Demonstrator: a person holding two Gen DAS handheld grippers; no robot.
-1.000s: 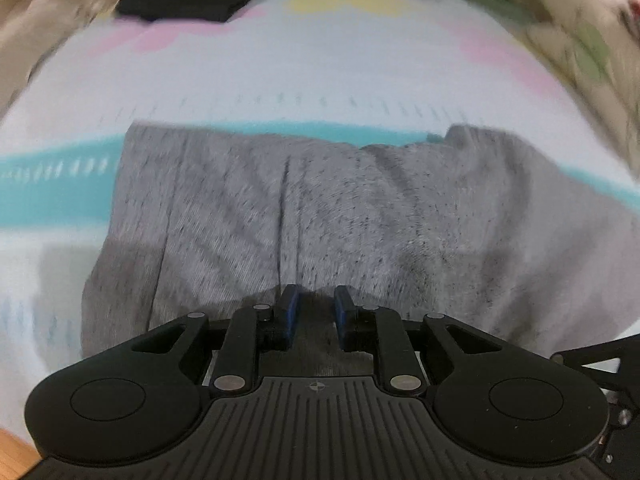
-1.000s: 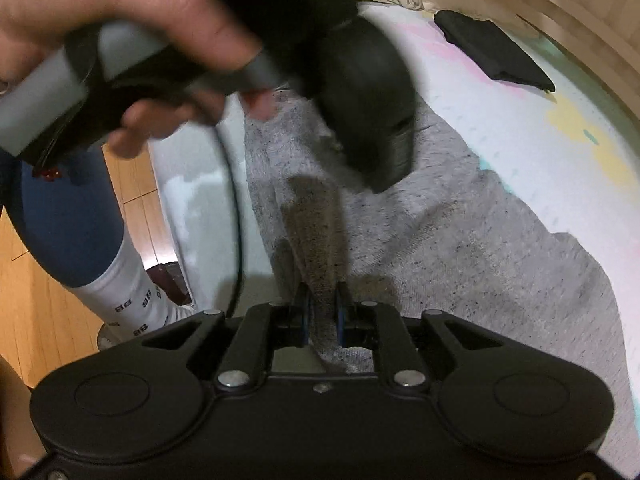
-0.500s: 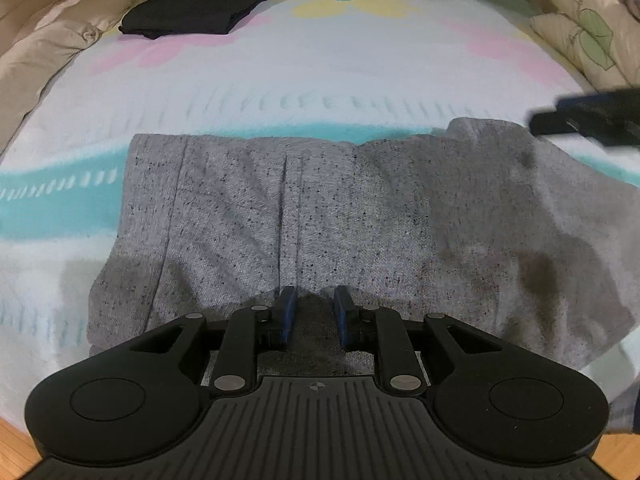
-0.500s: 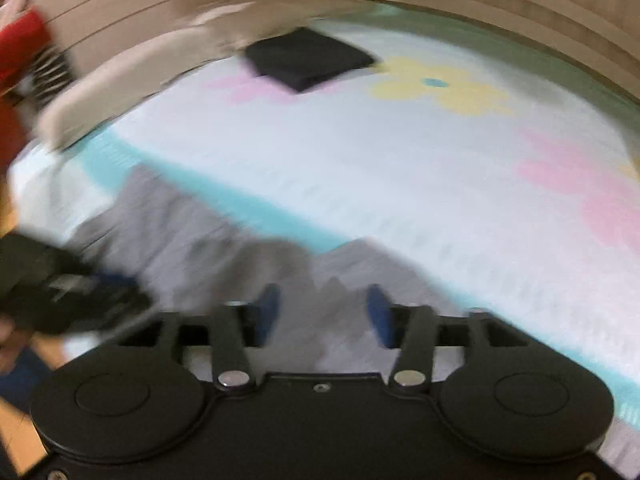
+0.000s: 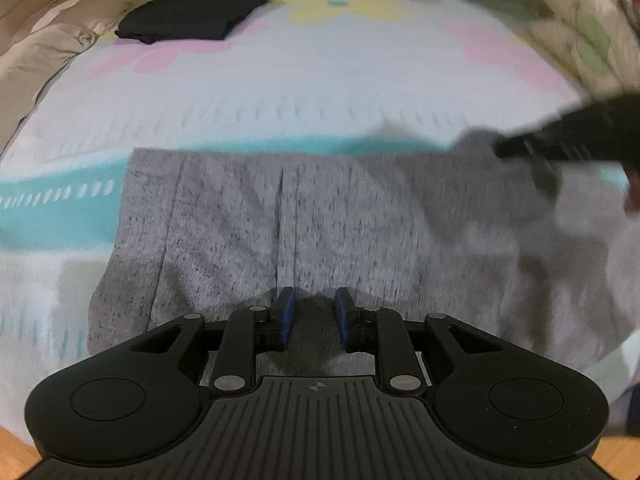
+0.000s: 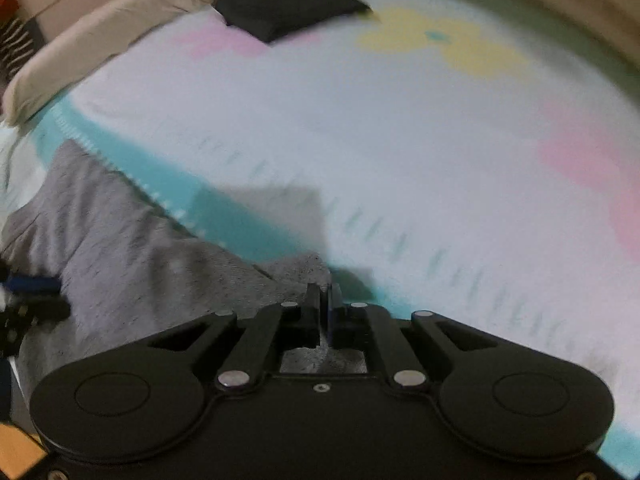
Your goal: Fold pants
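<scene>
Grey speckled pants (image 5: 320, 224) lie spread flat on the bed, folded lengthwise. My left gripper (image 5: 314, 312) is over their near edge with its blue pads a little apart and grey cloth between them. In the right wrist view the pants (image 6: 120, 248) lie at lower left. My right gripper (image 6: 325, 304) is shut on the far corner of the cloth. It also shows in the left wrist view (image 5: 560, 148) at the right, at the pants' far right corner. The left gripper's blue pad (image 6: 32, 284) shows at the right wrist view's left edge.
The bed sheet (image 5: 340, 92) is white with a teal stripe and pink and yellow flowers. A folded black garment (image 5: 196, 14) lies at the far left, also in the right wrist view (image 6: 288, 4). Beige pillows (image 5: 40, 52) line the left side. Wooden floor (image 5: 16, 448) lies below the bed edge.
My right gripper has let go, swung from the near edge to the pants' far right corner, and shut on it. My left gripper has stayed at the near edge.
</scene>
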